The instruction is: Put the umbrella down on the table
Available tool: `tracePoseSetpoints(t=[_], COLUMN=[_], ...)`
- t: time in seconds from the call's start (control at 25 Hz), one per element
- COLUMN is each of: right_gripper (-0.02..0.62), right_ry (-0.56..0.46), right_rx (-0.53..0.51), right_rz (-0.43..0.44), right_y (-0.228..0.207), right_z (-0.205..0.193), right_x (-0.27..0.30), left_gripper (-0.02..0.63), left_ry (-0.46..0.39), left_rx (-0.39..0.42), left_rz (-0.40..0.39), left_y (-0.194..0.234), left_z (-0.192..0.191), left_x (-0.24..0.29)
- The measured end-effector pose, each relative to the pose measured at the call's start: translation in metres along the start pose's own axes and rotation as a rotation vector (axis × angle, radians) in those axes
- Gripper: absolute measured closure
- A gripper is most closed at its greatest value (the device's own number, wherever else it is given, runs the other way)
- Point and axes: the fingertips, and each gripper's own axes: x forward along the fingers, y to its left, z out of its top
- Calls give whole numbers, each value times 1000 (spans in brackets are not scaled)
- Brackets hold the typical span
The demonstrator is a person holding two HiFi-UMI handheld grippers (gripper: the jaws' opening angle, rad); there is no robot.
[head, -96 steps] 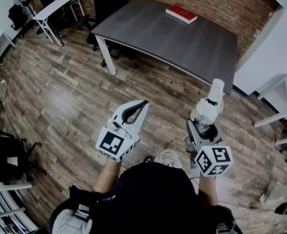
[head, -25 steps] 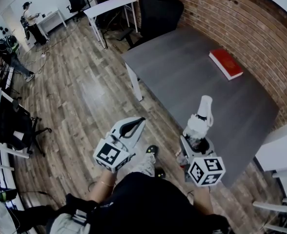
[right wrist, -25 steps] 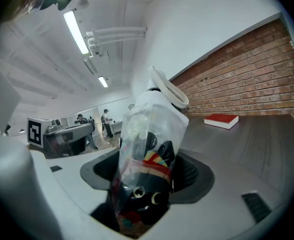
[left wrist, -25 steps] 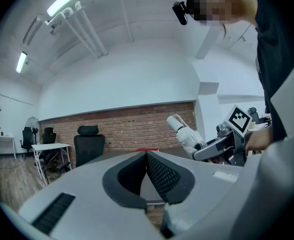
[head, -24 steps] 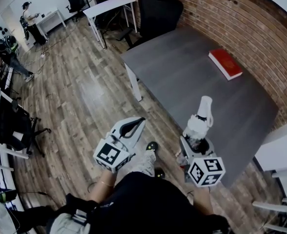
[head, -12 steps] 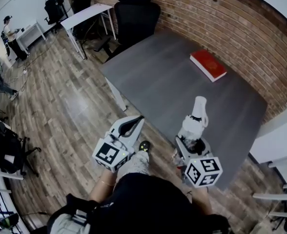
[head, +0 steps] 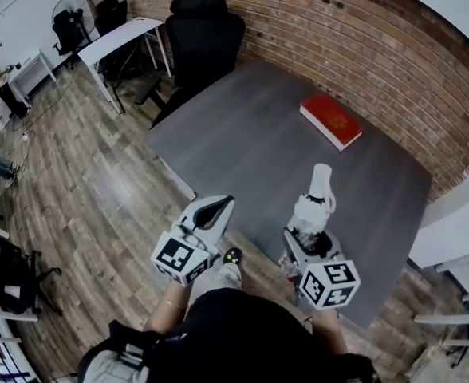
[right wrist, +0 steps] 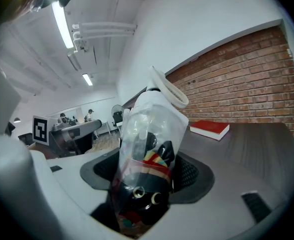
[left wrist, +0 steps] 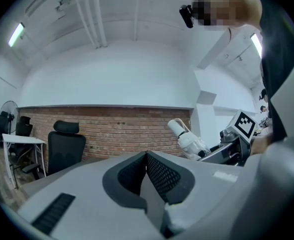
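My left claw (head: 217, 204) is pressed together, holding nothing. My right claw (head: 306, 234) is clamped on the plastic-sleeved umbrella (head: 316, 198), upright over the bench's (head: 242, 134) near edge. Released here, I think it could roll off onto the floor (head: 99, 182).

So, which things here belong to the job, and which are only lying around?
Job: folded umbrella, clamped in the right gripper; grey table.
Lying about: red book on the table; black office chair; white desk; left gripper, shut and empty.
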Motion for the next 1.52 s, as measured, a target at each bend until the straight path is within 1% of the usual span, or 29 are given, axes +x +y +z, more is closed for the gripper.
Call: tracePoseSetpoints(t=[0.44,0.76,0.88,1.0,1.28,1.52], right_gripper=[305,305,305,305,305,305], right_ry=[25,35,36,32,32,44], right_rx=[30,58,76,94,109,121], right_rz=[-95,-164,-194,-216,-256,-283], right_y=[-26,-37,-44,-47,-53,-53], right_z=[33,45,47,50,52,49], right_x=[66,104,115,124,151,166], left_gripper=[603,603,603,603,603,603], left_ry=[-3,45,47,36,11,11], left_rx=[-31,-59,-67,-57,-48,-50], left_rz=[-96,-167,-201,-230,-268,-298], left_y=[66,102,110,118,144,157], left_z=[1,-7,-8,-7,-10,-15], left_x=[70,108,122,133,150,157])
